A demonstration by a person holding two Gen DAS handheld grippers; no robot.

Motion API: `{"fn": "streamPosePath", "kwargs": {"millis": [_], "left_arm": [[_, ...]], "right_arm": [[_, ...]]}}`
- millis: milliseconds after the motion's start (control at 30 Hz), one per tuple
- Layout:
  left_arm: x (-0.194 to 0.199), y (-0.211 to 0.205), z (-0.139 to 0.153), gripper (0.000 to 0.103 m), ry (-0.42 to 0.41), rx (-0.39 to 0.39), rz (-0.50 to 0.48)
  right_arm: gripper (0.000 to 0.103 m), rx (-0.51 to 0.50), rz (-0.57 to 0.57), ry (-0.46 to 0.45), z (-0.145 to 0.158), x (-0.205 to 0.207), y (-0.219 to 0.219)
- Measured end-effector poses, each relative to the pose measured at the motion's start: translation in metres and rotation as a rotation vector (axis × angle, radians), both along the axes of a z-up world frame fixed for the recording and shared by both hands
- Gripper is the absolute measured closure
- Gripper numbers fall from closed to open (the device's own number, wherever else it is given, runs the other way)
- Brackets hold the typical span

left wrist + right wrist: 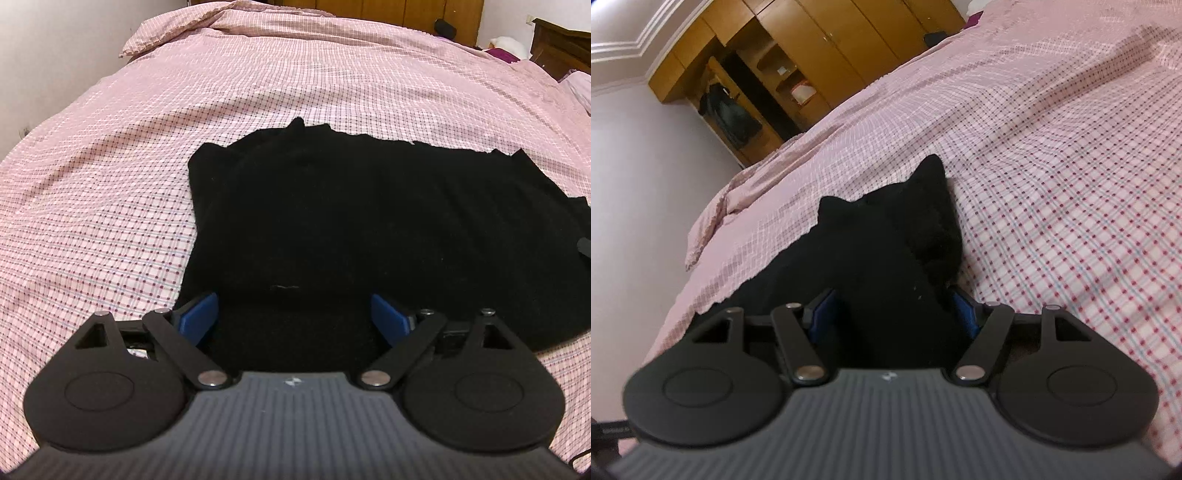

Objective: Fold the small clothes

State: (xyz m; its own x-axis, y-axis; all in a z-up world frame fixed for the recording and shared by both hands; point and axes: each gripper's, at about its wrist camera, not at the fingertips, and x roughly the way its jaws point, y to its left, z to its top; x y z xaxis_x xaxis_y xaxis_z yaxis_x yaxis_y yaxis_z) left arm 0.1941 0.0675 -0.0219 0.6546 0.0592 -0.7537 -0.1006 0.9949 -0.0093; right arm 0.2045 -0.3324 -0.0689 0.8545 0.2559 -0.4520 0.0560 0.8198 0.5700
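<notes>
Mostly, a bed [110, 192] under a pink checked cover fills both views, with a brown wardrobe [820, 48] behind it. Spread flat on the cover lies a black garment [351, 221]. Left tongs [293, 314] stand wide open over its near edge, blue pads [199, 314] clear of cloth. Right tongs [892, 314] clasp a raised bunch of the garment's fabric between their pads [822, 310].

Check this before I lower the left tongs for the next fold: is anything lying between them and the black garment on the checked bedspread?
Nothing visible. The left tongs hang open directly over the near edge of the black knitted garment, which lies bare on the pink checked bedspread.
</notes>
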Motion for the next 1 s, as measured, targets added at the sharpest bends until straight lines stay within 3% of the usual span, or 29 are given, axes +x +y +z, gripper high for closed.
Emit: {"fn": "streamPosePath", "kwargs": {"millis": [100,133,200,600,667,733,1000], "left_arm": [[0.001,0.000,-0.001,0.010,0.000,-0.002,-0.001],[0.001,0.001,0.000,0.010,-0.002,-0.001,-0.002],[-0.001,0.001,0.000,0.010,-0.005,-0.004,-0.003],[-0.002,0.001,0.001,0.009,-0.006,-0.007,-0.002],[-0.004,0.002,0.003,0.009,-0.010,-0.013,-0.002],[-0.006,0.004,0.005,0.009,-0.013,-0.023,0.001],[-0.016,0.020,0.019,0.009,-0.044,-0.016,0.006]], "right_arm": [[0.038,-0.025,0.006,0.015,0.004,0.004,0.005],[0.048,-0.028,0.015,0.020,0.006,0.003,0.006],[0.053,0.006,0.037,0.025,0.006,0.000,0.007],[0.056,0.146,-0.061,-0.033,-0.008,0.011,-0.003],[0.061,0.164,-0.084,-0.039,-0.009,0.014,-0.002],[0.080,0.187,-0.106,-0.031,-0.010,0.017,-0.004],[0.084,0.160,-0.110,-0.073,0.012,0.014,0.005]]}}
